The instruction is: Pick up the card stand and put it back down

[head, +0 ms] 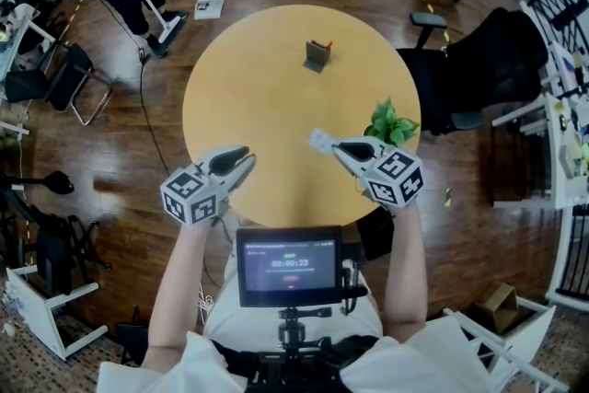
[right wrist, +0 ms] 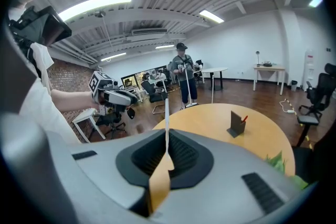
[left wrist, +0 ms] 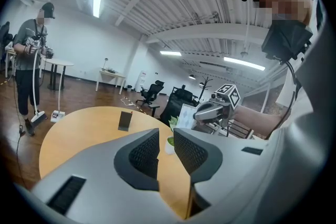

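Card stand [head: 318, 55] upright on the far half of the desk [head: 248, 97], well apart from both grippers.
The right gripper [head: 338, 146] has its fingers pinching a thin white card [head: 320, 141] (probably meant for the stand); the left gripper [head: 247, 160] has its fingers slightly spread and empty, free to lift.

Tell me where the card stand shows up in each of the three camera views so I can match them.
Head view: card stand in the upper middle, on the far part of the round table.
Left gripper view: left of centre, just above the jaws.
Right gripper view: right of centre, beyond the jaws.
Shared landmark: the green plant at the table's edge.
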A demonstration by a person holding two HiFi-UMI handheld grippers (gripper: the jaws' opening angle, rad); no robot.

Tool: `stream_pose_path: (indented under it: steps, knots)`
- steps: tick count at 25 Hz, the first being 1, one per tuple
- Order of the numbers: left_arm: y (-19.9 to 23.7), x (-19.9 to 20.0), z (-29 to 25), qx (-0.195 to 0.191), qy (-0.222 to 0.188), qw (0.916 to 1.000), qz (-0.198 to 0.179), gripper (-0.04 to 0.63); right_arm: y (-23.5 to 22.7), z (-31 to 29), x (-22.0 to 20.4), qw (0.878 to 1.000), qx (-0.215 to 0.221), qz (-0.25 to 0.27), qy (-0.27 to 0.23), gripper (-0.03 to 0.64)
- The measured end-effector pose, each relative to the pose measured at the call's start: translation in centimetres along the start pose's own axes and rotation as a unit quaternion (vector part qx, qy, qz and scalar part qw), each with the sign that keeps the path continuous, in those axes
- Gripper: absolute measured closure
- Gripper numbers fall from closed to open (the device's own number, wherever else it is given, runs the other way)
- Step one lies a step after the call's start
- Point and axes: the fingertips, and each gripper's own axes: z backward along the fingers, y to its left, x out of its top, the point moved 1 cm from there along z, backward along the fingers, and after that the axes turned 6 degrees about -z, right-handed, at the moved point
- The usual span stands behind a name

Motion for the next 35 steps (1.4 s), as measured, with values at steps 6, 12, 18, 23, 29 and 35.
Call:
stream_pose_path:
  steps: [6, 12, 18, 23, 29, 35]
  knots:
    - [0.6, -0.7, -0.2, 0.006, 0.006, 0.9999, 0.007, 0.506, -0.4, -0.9, -1.1, 1.000, 0.003, -0.008, 0.010, 0.586]
    - [0.6, -1.0, -0.3, 0.007, 0.007, 0.9999, 0.012, 0.506, -1.2, -1.5, -1.9, 1.000, 0.002, -0.010, 0.010, 0.586]
    - [0.6, -1.3, -0.4, 0.008, 0.013, 0.9998, 0.013, 0.506, -1.4, -2.3, -2.7, 1.000, 0.000, -0.020, 0.017, 0.586]
    - [0.7, -1.6, -1.0, 0.008, 0.018, 0.9997, 0.015, 0.506, -1.9, -3.3, -3.4, 0.999, 0.002, -0.026, 0.020, 0.586]
    - [0.7, -2.1, -1.6, 0.010, 0.022, 0.9994, 0.026, 0.508, -2.5, -4.2, -4.4, 0.999, 0.004, -0.034, 0.024, 0.586]
    - [1.1, -2.5, -1.9, 0.012, 0.024, 0.9992, 0.031, 0.508, -3.0, -5.0, -5.3, 0.999, 0.004, -0.042, 0.028, 0.586]
